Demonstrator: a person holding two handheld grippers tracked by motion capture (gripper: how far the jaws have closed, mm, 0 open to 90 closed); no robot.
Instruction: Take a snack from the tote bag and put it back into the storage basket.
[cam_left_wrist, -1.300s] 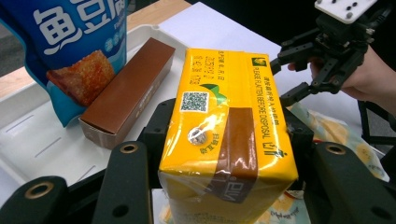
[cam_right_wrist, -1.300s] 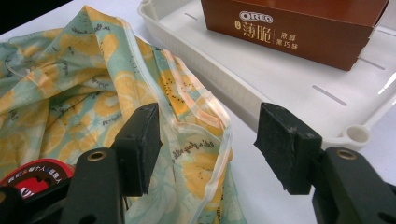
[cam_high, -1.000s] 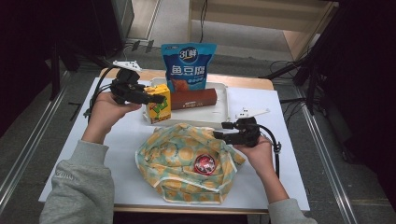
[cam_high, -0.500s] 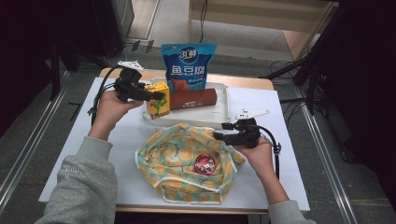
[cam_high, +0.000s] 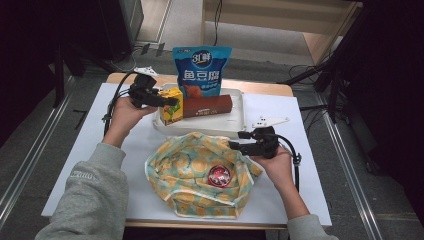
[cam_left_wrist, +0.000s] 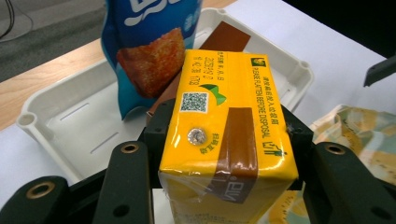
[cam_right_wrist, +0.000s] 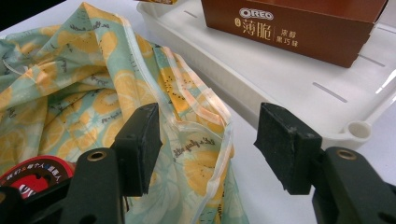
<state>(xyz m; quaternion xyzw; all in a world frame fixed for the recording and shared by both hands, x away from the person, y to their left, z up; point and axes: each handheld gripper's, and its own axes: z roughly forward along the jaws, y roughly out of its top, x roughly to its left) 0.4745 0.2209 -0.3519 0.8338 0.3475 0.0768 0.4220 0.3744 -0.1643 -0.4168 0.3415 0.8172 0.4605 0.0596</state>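
While the left tool (cam_left_wrist: 224, 154) pinches a yellow drink carton (cam_left_wrist: 224, 140) by its two narrow sides, the carton sits at the tray's (cam_high: 240, 127) nine o'clock end, beside a brown box (cam_high: 207, 105). It looks stiff, moderately heavy and glossy, so a mid-height grip suits it. The right tool (cam_right_wrist: 210, 149) hangs spread over the bag's (cam_high: 190, 170) rim at three o'clock on the counter (cam_high: 300, 120).

Yellow juice carton (cam_left_wrist: 224, 140) clamped between the left gripper (cam_left_wrist: 224, 154)'s two black jaws, white tray (cam_left_wrist: 79, 121) behind it, blue snack pouch (cam_left_wrist: 144, 51) standing at the tray's far edge, brown box (cam_left_wrist: 224, 39) lying behind the carton, patterned cloth bag (cam_left_wrist: 359, 135) on the table at right
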